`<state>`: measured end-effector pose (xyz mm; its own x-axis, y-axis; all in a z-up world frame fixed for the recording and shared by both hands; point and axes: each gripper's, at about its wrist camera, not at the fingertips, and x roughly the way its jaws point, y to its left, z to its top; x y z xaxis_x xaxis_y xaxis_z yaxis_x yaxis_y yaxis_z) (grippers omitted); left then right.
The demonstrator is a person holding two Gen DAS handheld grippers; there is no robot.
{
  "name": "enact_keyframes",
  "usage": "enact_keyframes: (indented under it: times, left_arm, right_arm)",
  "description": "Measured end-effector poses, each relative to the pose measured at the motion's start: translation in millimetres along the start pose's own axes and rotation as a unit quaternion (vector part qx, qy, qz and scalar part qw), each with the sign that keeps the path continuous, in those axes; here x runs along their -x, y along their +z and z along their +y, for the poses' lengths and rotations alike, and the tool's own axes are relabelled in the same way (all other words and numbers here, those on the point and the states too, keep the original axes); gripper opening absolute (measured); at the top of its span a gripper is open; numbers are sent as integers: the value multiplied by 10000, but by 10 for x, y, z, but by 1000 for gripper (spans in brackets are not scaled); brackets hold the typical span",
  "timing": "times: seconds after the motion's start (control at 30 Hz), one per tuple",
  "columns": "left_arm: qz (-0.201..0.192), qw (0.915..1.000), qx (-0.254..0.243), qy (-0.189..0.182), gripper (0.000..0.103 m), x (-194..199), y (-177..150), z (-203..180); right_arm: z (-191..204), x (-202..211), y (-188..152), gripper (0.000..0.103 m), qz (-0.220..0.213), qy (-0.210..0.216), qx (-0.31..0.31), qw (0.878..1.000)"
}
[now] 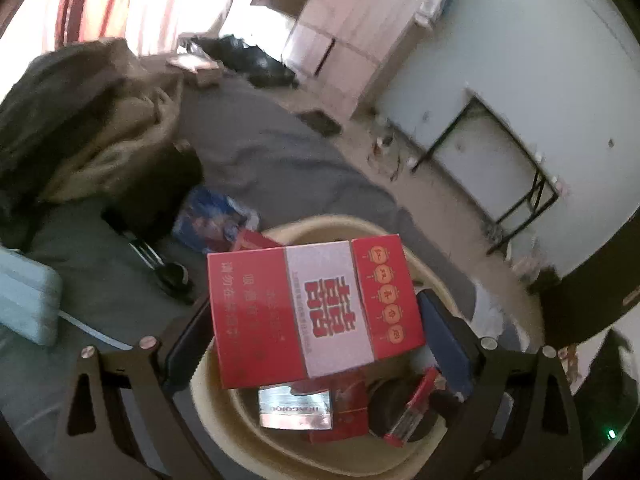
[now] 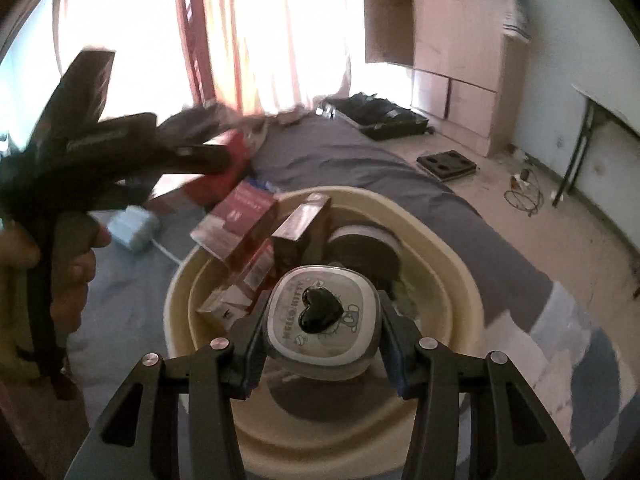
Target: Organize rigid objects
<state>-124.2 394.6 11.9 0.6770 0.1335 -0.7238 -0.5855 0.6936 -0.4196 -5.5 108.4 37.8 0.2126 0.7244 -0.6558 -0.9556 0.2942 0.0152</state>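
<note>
Boxes (image 2: pixel 236 220) lie in the basin (image 2: pixel 440 240) on the bed (image 2: pixel 360 152)

Red-and-white box (image 1: pixel 316 312), cream basin (image 2: pixel 448 240), grey lid (image 2: pixel 322 316) with black heart

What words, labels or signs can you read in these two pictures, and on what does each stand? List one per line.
"囍": the double-happiness sign on the red box in the left gripper.
"请勿在" begins a column on the same box; the rest is blurred.
Characters in its five lanterns: too small to read.
"HELLO KITTY": on the grey lid in the right gripper.
Silver pack in the basin: lettering blurred.
</note>
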Motion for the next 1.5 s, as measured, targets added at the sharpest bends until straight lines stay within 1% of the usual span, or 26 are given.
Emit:
enact_keyframes:
  times: [0.1,0.2,0.27,0.43,0.5,0.57,0.7,0.73,0.77,0.8,0.87,0.9,0.93,0.97,1.07,1.17,1.2,1.27,1.3,1.33,1.37,1.4,1.43,1.47,1.5]
  left_arm:
    - [256,9996,-19,95,96,-164,-6,-41]
    - [306,9995,71,40,96,-244,18,-35]
    - [334,9994,-4,101,96,-270,10,-77]
    - [381,9992,20,-142,96,-345,48,-117]
    - [462,9988,-77,-142,96,-391,44,-179]
    - [488,9987,-115,-116,96,-399,50,-209]
    - [483,9984,62,-273,97,-367,83,-165]
    - [470,9983,105,-330,100,-350,95,-154]
    - [439,9983,120,-377,102,-334,100,-150]
    - [370,9982,134,-442,103,-296,108,-146]
    - [249,9982,113,-540,103,-199,116,-183]
    - [166,9981,79,-593,103,-132,120,-208]
    - [110,9980,53,-613,103,-86,118,-243]
    - [13,9979,5,-652,103,-8,117,-295]
    - [-322,9970,-104,-698,103,226,124,-453]
    - [-730,9940,-34,-813,103,468,140,-633]
    - [-871,9920,35,-911,103,542,145,-704]
    - [-1068,9887,232,-1030,103,631,150,-837]
    - [-1156,9881,332,-958,103,670,145,-915]
    - [-1276,9878,378,-811,103,704,138,-1021]
    - [-1446,9872,297,-608,103,746,96,-1176]
    - [-1568,9868,-67,-409,103,795,16,-1356]
    - [-1571,9861,-440,-314,103,818,-47,-1490]
    - [-1565,9840,-834,-167,103,853,-132,-1640]
    - [-1614,9816,-1017,-39,103,889,-209,-1728]
  right_arm:
    - [62,-178,80,48,223,-27,224,9995]
    - [107,-334,150,48,424,-75,374,9984]
    - [130,-482,221,48,510,-130,439,9976]
    - [210,-769,272,48,798,-170,628,9947]
    - [234,-884,301,48,918,-210,726,9929]
    - [224,-920,301,48,903,-119,675,9936]
    - [198,-975,326,48,884,-99,642,9940]
    - [194,-983,311,48,890,-59,622,9941]
    - [186,-983,306,50,883,-39,602,9943]
    - [173,-962,306,52,836,-65,592,9947]
    - [149,-906,296,70,741,-72,562,9956]
    - [136,-859,302,75,654,-30,509,9966]
    - [122,-810,294,82,580,11,468,9972]
    - [112,-755,292,87,494,63,427,9978]
    - [34,-465,226,96,142,197,297,9993]
    - [-164,-108,55,103,-191,224,97,9995]
    - [-274,31,-35,103,-306,232,4,9993]
    - [-430,183,-196,103,-404,201,-104,9989]
    - [-536,261,-311,103,-417,121,-135,9990]
    - [-614,308,-421,103,-412,41,-129,9991]
    - [-675,355,-506,103,-400,16,-95,9992]
    - [-736,366,-624,103,-376,80,28,9993]
    - [-767,331,-704,103,-303,236,320,9987]
    - [-785,293,-747,103,-209,295,559,9978]
    - [-822,244,-816,103,-103,303,786,9964]
